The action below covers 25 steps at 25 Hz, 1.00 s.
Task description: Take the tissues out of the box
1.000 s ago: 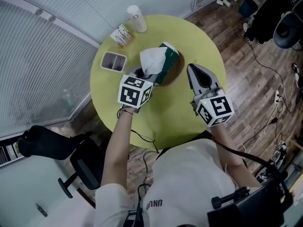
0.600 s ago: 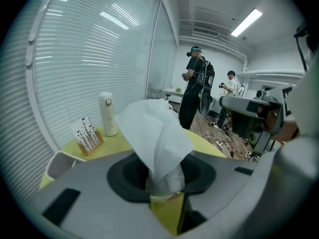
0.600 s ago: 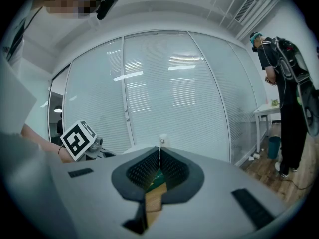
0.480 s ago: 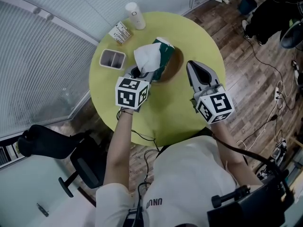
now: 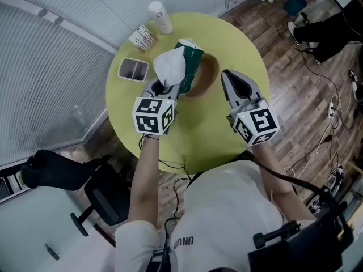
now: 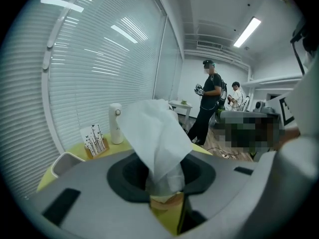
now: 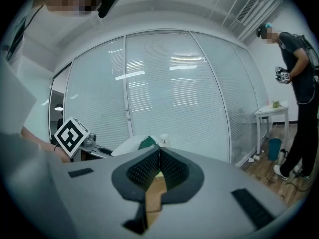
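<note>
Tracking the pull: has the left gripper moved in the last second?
Yes. The left gripper, shut on the tissue, has drawn away from the small tray, toward the person.

Our left tongs (image 5: 163,87) point forward and slightly down, their jaws pinched on a white tissue (image 5: 169,68) that stands up from between them. The bare left forearm (image 5: 144,174) stretches out straight behind. Our right tongs (image 5: 229,77) lie nearly level off to the right, jaws pressed together with nothing between them, well apart from the left pair.
</note>
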{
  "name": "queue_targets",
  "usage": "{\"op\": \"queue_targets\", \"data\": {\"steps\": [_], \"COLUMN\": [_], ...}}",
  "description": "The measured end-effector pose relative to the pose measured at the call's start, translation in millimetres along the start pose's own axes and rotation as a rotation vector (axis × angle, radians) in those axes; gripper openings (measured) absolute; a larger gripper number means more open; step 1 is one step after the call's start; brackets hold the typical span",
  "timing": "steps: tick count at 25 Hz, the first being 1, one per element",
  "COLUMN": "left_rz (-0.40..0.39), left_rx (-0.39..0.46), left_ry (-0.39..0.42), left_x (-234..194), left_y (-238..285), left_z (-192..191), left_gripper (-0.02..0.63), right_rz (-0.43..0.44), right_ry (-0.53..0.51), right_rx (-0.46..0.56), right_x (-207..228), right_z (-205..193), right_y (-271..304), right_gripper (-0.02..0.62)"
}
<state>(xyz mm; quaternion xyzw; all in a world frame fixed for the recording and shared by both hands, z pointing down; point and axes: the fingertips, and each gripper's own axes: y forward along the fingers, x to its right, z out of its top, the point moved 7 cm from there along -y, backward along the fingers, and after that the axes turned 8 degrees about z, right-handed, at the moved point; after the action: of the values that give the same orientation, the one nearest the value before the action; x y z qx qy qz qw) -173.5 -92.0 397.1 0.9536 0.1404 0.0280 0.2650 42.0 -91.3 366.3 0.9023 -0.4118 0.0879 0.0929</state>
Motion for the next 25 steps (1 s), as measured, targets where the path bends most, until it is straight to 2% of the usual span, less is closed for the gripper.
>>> {"op": "queue_targets", "data": {"steps": [25], "left_rz": [0.055], "left_rx": [0.093], "left_ry": [-0.057], "left_x": [2], "left_y": [-21], "left_z": [-9], "left_gripper": [0.130], "right_rz": [-0.005], "right_ry": [-0.030], "right_rx": [-0.015], "right_x": [-1], "right_z": [1], "right_y": [2], "right_gripper": [0.019]}}
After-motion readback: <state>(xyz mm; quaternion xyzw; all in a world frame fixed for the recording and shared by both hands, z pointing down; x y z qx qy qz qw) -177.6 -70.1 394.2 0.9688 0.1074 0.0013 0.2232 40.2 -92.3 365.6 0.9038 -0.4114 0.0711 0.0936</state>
